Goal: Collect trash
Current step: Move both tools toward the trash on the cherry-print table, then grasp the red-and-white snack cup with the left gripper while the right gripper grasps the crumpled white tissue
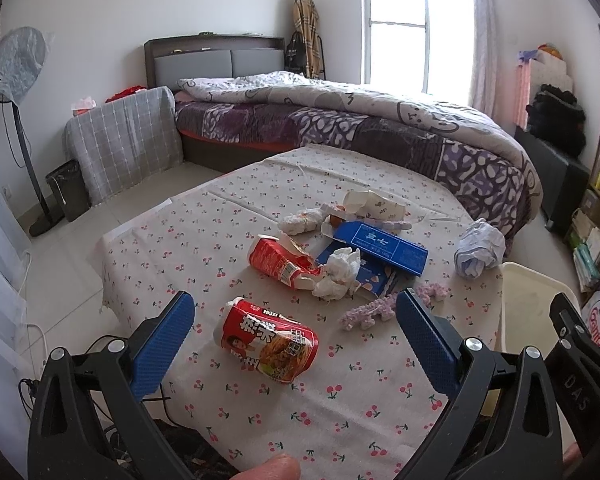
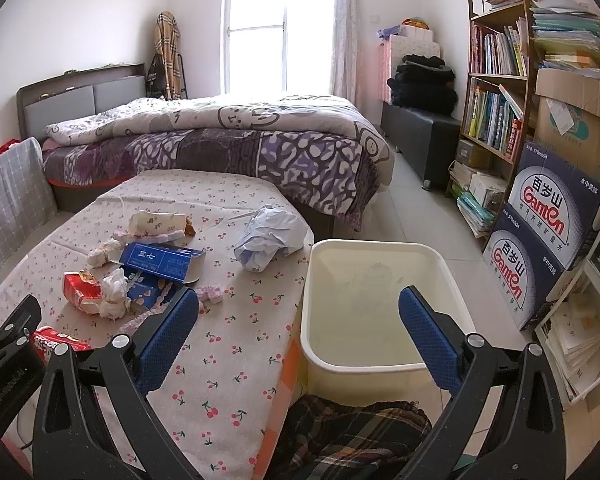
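Trash lies on a table with a cherry-print cloth. A crushed red noodle cup rests on its side between the fingers of my open left gripper, untouched. Farther back lie a second red cup, crumpled tissue, a blue carton, a pale paper cup, purple fluffy strips and a crumpled bluish plastic bag. My right gripper is open and holds nothing, hovering over the near rim of a cream bin beside the table. The bin looks empty.
A bed with a purple quilt stands behind the table. To the right are a bookshelf and stacked blue water boxes. A standing fan and a dark small bin are on the left. Plaid fabric lies below.
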Motion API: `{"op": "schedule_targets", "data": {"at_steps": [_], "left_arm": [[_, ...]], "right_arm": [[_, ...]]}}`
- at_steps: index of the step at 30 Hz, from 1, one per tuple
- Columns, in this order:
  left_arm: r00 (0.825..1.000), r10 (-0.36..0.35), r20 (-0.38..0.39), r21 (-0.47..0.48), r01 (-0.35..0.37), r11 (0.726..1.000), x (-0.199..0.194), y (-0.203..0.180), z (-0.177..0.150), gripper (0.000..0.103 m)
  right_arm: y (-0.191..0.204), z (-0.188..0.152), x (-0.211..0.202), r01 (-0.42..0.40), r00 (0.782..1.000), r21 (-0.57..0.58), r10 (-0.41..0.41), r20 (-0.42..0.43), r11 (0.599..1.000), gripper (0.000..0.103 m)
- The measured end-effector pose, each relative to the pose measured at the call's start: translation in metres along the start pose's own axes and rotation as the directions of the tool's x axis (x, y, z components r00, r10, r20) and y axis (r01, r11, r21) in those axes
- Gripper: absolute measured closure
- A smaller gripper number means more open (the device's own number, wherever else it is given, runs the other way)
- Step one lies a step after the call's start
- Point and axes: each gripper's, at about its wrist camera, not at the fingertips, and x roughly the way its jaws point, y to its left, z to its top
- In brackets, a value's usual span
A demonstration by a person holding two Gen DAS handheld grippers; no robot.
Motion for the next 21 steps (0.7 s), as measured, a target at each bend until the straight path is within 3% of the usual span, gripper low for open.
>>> {"op": "schedule_targets", "data": {"at_steps": [7,11,14,21], "left_arm": [[0.992,-0.011,-0.123,-0.068,0.003,0.998,0.028,0.004,-0.005,0.006],[0.965,0.047,-0.260,-0.096,-0.074,0.993,0.062,0.018,-0.010,0.006],[0.944,0.043,-0.328,-0.173,-0.105,0.979,0.087,0.045,-0.013,0.006],[0.891,-0.135,-0.434,-0.430,-0.073,0.900,0.121,0.081,-0.019,0.006]], "right_arm": [[-0.001,-0.004,0.010,0.007,0.999,-0.004,-0.007,-0.045,1.000,0.007],[-0.003,-0.010,0.024,0.012,0.993,0.010,-0.010,-0.115,1.000,0.007],[-0.007,-0.015,0.035,0.012,0.986,0.026,-0.008,-0.168,1.000,0.007],[-0.008,-0.024,0.060,0.002,0.961,0.060,0.015,-0.276,0.998,0.007]]}}
